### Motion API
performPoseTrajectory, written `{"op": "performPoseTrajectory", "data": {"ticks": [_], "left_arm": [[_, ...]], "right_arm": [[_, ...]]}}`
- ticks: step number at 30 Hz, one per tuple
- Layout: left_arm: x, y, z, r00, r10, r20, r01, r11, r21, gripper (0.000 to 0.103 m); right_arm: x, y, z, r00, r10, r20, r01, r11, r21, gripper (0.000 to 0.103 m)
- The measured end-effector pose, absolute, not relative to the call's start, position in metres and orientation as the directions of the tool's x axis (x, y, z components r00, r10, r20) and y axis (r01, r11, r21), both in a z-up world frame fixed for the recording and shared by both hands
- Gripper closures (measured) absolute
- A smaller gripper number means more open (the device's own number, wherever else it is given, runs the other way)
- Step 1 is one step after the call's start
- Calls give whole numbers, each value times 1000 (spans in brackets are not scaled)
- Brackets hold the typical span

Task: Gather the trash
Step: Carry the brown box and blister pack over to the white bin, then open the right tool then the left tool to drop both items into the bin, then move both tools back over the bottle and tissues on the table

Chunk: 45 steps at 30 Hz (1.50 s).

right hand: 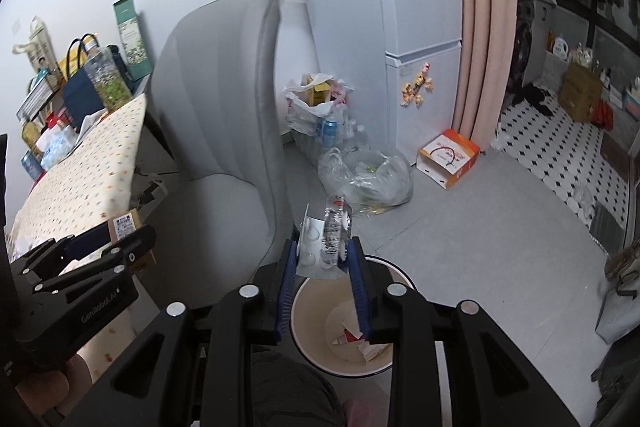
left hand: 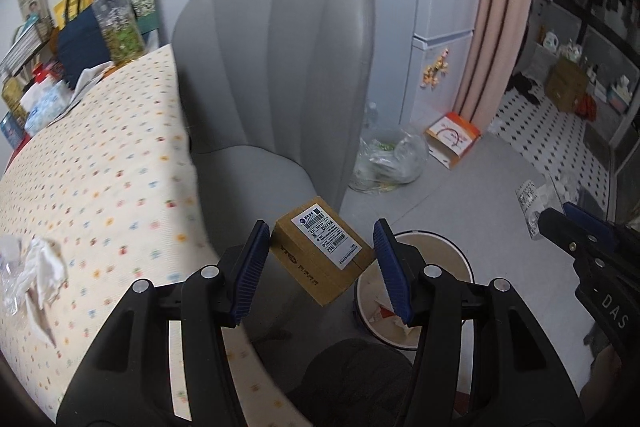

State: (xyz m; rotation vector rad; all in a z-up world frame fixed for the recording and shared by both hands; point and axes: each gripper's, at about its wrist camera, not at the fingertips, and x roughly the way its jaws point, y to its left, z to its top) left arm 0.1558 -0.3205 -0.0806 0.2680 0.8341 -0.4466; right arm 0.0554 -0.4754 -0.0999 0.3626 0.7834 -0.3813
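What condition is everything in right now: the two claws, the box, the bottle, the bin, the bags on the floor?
Left gripper: shut on the cardboard box, held tilted beside the bin.
Right gripper: crushed plastic bottle and blister pack between its pads, above the bin.
Trash bin: uncovered, some scraps inside.
Clear plastic bag: on floor, slumped.
Orange box: on floor, lying tilted.

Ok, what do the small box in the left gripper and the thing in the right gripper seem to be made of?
Small box: brown corrugated cardboard by the look, matte, with a white printed shipping label and barcodes stuck on top.
Thing in the right gripper: a crumpled clear plastic bottle, glossy and see-through, together with a flat whitish sheet with round bumps, probably thin moulded plastic, though that is less certain.
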Motion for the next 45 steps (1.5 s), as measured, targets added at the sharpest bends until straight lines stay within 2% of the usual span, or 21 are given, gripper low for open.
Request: {"op": "performPoseTrajectory", "data": {"ticks": [1,2,4,22,23,25,28,36,45], "left_arm": [[156,-325,-82,584,-274,-764,487,872,59,49],[157,-329,-84,580,-274,-767,492,868,62,49],[158,-339,-88,573,-273,-773,504,861,69,49],[147,-418,-110,483,-334,-809,622,781,49,48],[147,-422,-110,471,-349,-810,630,776,32,45],[146,-424,-109,467,-358,-808,633,774,22,23],[144,-422,-104,492,-353,-795,621,783,37,12],[146,-395,-85,536,-342,-772,584,811,46,7],[149,-343,-64,588,-311,-747,510,859,45,6]], "right_arm": [[56,-481,-104,649,-194,-735,466,866,183,70],[54,-485,-106,652,-194,-733,472,860,192,58],[51,-495,-112,654,-196,-730,491,845,213,49],[4,-561,-139,576,-274,-770,640,738,215,49],[2,-564,-139,573,-279,-771,646,732,216,49],[-3,-568,-139,568,-287,-772,658,721,216,49],[-6,-570,-139,568,-288,-771,661,717,219,49],[4,-550,-130,599,-259,-758,618,751,232,48],[13,-516,-104,640,-270,-720,574,791,213,22]]}}
